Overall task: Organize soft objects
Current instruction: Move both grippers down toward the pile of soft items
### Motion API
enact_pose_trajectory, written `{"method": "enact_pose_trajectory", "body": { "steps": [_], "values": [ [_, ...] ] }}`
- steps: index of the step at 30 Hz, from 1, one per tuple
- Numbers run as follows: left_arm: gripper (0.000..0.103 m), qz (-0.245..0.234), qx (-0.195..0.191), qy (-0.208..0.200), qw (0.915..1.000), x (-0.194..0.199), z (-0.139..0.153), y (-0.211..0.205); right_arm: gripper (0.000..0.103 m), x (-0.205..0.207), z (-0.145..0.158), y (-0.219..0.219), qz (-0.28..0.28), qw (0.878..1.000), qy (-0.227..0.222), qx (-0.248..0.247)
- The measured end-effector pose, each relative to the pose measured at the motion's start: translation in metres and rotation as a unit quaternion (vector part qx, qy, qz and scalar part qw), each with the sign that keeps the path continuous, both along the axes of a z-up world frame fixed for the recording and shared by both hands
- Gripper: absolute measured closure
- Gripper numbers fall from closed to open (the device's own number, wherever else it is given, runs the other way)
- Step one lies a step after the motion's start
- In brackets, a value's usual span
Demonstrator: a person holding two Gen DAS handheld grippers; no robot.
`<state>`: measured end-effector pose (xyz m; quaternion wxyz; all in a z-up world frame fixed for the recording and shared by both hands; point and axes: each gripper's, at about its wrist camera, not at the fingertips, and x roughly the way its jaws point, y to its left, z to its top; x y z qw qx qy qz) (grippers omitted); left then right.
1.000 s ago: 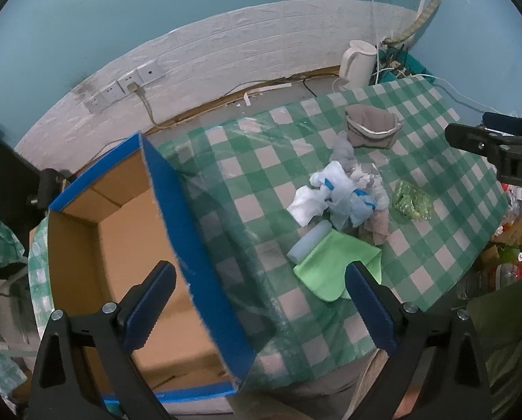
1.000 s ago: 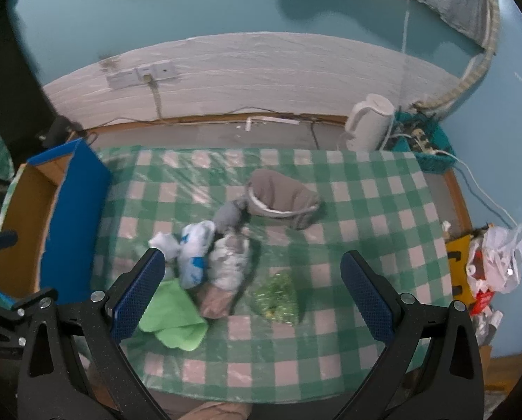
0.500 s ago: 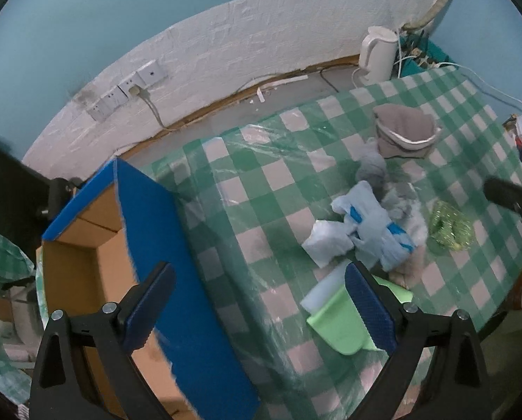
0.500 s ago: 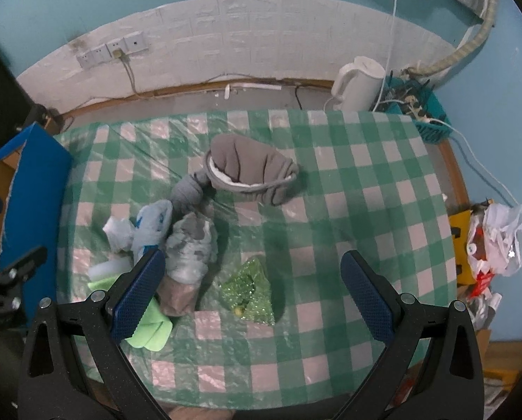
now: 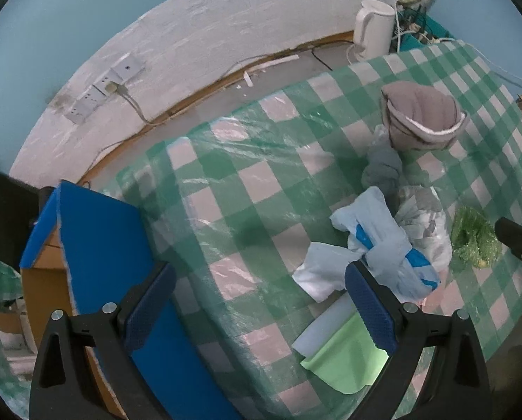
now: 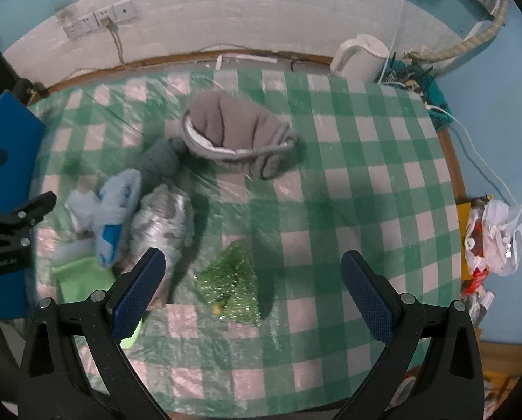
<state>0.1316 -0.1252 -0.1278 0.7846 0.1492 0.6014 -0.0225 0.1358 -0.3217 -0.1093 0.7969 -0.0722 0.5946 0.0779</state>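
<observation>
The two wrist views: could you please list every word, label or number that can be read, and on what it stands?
White lettering on the left claw's black body, right wrist view: too blurred to read.
Kettle, cardboard box, wall sockets, shopping bag: no legible text.

On the table [image 6: 366,161] a cluster of soft things sits left of centre: the hat [image 6: 236,140] farthest back, a rolled sock [image 6: 161,157] just before it, then two wrapped bundles [image 6: 166,217] side by side. The folded cloth [image 6: 82,273] lies nearest the front edge, the glittery tree [image 6: 232,283] to its right. The box [image 5: 96,280] stands off the table's left end; the kettle [image 6: 360,57] sits behind, by the wall.
</observation>
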Motion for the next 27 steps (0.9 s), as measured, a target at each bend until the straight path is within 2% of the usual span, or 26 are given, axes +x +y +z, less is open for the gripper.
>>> {"method": "enact_pose_trajectory", "body": {
  "steps": [12,23,25,27],
  "values": [
    [0.005,-0.026,0.023,0.033,0.9988,0.003,-0.034,-0.008,0.002,0.001,-0.042,-0.004,0.005,0.999,0.04,-0.017],
    [0.005,-0.041,0.008,0.047,0.998,0.019,-0.053,-0.017,0.003,-0.005,-0.063,0.008,0.018,0.998,0.057,-0.027],
    [0.005,-0.041,0.004,0.048,0.998,0.022,-0.055,-0.017,0.005,-0.005,-0.069,0.008,0.019,0.997,0.062,-0.032],
    [0.005,-0.042,-0.001,0.049,0.998,0.024,-0.057,-0.017,0.011,-0.007,-0.074,0.009,0.018,0.997,0.065,-0.032]
  ]
}}
